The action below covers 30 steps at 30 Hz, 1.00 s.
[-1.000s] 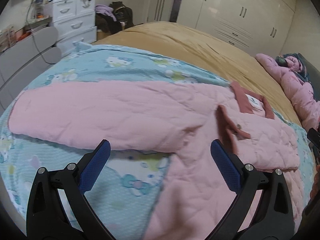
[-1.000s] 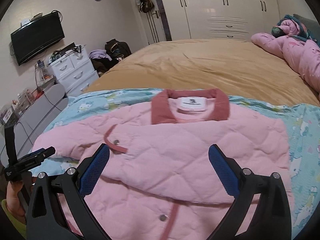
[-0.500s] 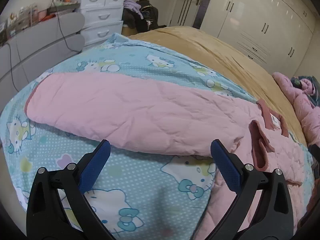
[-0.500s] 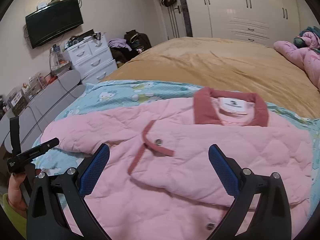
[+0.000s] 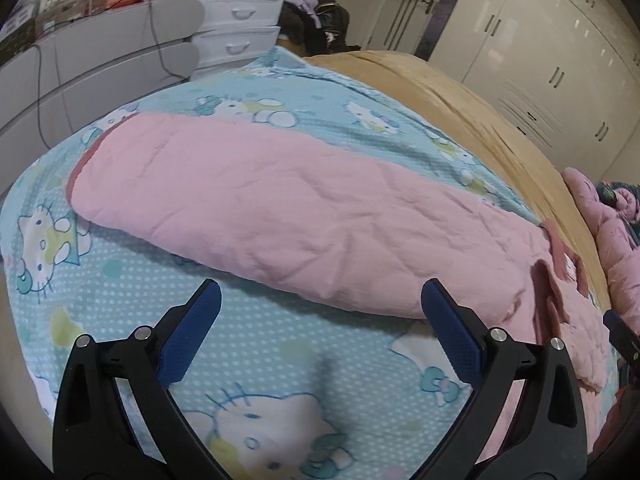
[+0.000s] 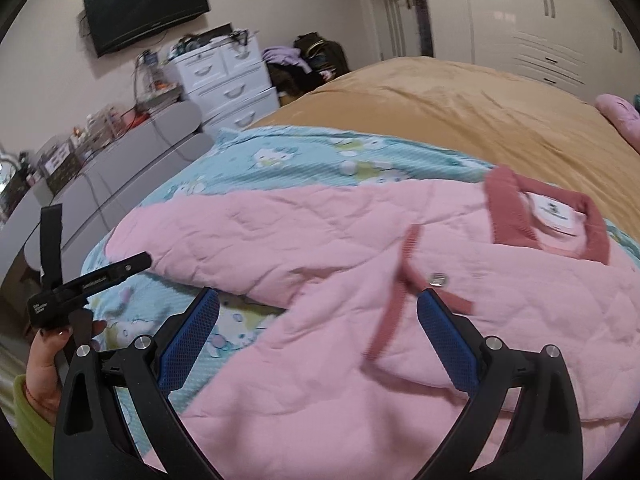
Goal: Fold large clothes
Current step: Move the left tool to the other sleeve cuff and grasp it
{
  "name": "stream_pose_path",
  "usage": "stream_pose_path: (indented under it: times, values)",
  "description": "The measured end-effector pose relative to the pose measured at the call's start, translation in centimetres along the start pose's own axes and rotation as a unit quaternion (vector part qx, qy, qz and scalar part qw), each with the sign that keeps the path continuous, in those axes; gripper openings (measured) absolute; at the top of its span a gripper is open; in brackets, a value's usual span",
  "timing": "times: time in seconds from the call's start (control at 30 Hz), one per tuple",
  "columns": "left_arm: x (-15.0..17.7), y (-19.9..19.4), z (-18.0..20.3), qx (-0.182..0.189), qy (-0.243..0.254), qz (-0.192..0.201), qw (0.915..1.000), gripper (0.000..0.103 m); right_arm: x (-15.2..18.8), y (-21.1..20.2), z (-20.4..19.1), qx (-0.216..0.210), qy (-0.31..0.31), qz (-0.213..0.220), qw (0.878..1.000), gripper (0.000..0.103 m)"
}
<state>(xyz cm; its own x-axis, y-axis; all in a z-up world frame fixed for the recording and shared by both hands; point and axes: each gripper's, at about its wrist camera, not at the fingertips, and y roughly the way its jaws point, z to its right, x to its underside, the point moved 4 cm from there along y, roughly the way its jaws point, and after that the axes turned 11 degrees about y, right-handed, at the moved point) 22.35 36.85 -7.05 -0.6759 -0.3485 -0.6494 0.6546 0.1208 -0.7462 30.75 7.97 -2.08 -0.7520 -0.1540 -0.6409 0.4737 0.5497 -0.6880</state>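
Observation:
A pink quilted jacket (image 6: pixel 400 320) with a dark pink collar (image 6: pixel 508 208) lies flat on a blue cartoon-print sheet (image 5: pixel 280 360). Its left sleeve (image 5: pixel 280 208) stretches out sideways across the sheet. My left gripper (image 5: pixel 320 300) is open and empty, just in front of the sleeve's near edge. My right gripper (image 6: pixel 318 308) is open and empty, above the jacket's front near the snap button (image 6: pixel 438 279). The left gripper also shows in the right wrist view (image 6: pixel 92 280), held by a hand.
The sheet lies on a bed with a tan cover (image 6: pixel 460 108). White drawers (image 6: pixel 224 80) and a grey cabinet (image 6: pixel 120 168) stand left of the bed. White wardrobes (image 5: pixel 540 60) line the far wall. More pink clothing (image 5: pixel 612 248) lies at the right.
Both grippers have moved to the left. The left one now faces the outstretched sleeve instead of the jacket's body. Both stay open.

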Motion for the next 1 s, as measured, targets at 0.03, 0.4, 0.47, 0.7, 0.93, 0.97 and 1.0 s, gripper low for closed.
stream_pose_path:
  times: [0.03, 0.4, 0.47, 0.7, 0.93, 0.97, 1.0]
  values:
    - [0.0, 0.2, -0.6, -0.002, -0.007, -0.002, 1.0, 0.094, 0.1, 0.4, -0.6, -0.004, -0.004, -0.003, 1.0, 0.099]
    - [-0.4, 3.2, -6.5, -0.021, -0.099, -0.006, 0.9948, 0.094, 0.6, 3.8, -3.9, -0.023, -0.003, -0.026, 0.999, 0.099]
    - [-0.6, 4.0, -7.4, -0.02, -0.118, -0.007, 0.9928, 0.094, 0.6, 4.1, -3.9, -0.022, 0.002, -0.029, 0.999, 0.099]
    - [-1.2, 5.2, -10.0, 0.021, -0.196, 0.017, 0.9803, 0.094, 0.5, 4.8, -3.2, -0.015, 0.019, -0.034, 0.999, 0.099]
    - [-1.4, 4.1, -11.5, 0.019, -0.224, 0.069, 0.9721, 0.034, 0.1, 3.6, -1.4, -0.006, 0.042, -0.022, 0.999, 0.099]
    - [-1.5, 3.7, -11.3, 0.025, -0.221, 0.075, 0.972, 0.029, 0.1, 3.4, -1.2, -0.006, 0.044, -0.021, 0.999, 0.099]
    - [-1.7, 3.3, -11.2, 0.026, -0.217, 0.082, 0.9724, 0.026, 0.2, 3.1, -0.9, -0.005, 0.046, -0.019, 0.999, 0.099]
